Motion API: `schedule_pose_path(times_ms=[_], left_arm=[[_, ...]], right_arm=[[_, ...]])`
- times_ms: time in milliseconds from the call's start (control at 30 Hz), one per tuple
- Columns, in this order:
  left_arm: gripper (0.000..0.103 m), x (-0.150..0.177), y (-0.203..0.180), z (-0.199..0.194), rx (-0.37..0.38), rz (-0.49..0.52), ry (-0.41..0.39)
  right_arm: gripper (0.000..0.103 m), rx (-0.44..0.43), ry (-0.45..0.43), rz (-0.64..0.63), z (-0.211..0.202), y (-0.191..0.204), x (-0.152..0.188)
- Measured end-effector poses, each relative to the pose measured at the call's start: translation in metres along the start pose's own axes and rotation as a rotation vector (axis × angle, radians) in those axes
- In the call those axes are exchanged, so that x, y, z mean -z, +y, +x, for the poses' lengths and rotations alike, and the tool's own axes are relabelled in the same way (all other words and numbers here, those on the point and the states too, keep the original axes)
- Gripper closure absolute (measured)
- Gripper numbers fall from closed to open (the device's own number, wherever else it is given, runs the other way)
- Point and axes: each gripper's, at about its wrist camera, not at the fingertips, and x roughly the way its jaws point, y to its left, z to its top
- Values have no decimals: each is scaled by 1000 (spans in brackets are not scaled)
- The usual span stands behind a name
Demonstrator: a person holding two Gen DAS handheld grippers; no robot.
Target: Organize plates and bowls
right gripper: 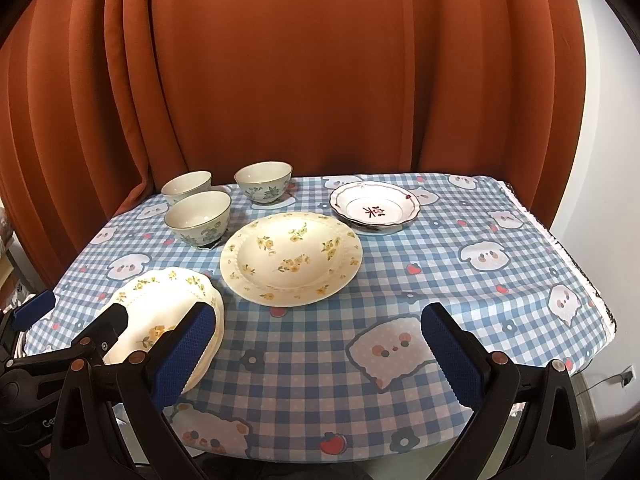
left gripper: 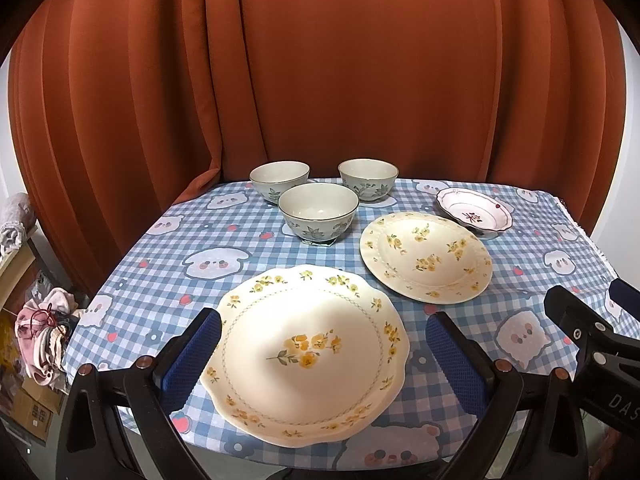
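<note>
A scalloped cream plate with yellow flowers [left gripper: 308, 354] lies at the table's near left, apparently on a second like plate; it also shows in the right wrist view [right gripper: 168, 304]. A round cream plate with yellow flowers [left gripper: 426, 256] [right gripper: 291, 258] lies mid-table. A small white dish with red marks [left gripper: 474, 213] [right gripper: 374, 208] sits at the back right, on another dish. Three pale green bowls [left gripper: 318, 214] [right gripper: 198, 218] stand at the back left. My left gripper [left gripper: 320, 360] is open, hovering over the scalloped plate. My right gripper [right gripper: 316, 354] is open and empty above bare cloth.
The table wears a blue checked cloth with cartoon faces [right gripper: 400, 280]. An orange curtain [left gripper: 320, 80] hangs behind it. Clothes and boxes [left gripper: 40, 332] lie beyond the left edge. A white wall [right gripper: 600, 200] is on the right.
</note>
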Motion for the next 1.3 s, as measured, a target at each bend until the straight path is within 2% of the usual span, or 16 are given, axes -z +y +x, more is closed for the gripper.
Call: schedule_pose_path(times_ms=[467, 733, 967, 1300], left_arm=[[0, 3, 4, 2, -15, 10, 24], [2, -19, 24, 32, -33, 21, 62], [5, -36, 55, 63, -47, 35, 139], [12, -24, 92, 124, -46, 35, 309]], right_arm=[[0, 10, -4, -7, 11, 6, -6], [0, 6, 44, 3, 32, 29, -11], [0, -6, 137, 6, 65, 65, -21], [6, -33, 289, -23, 125, 116, -8]])
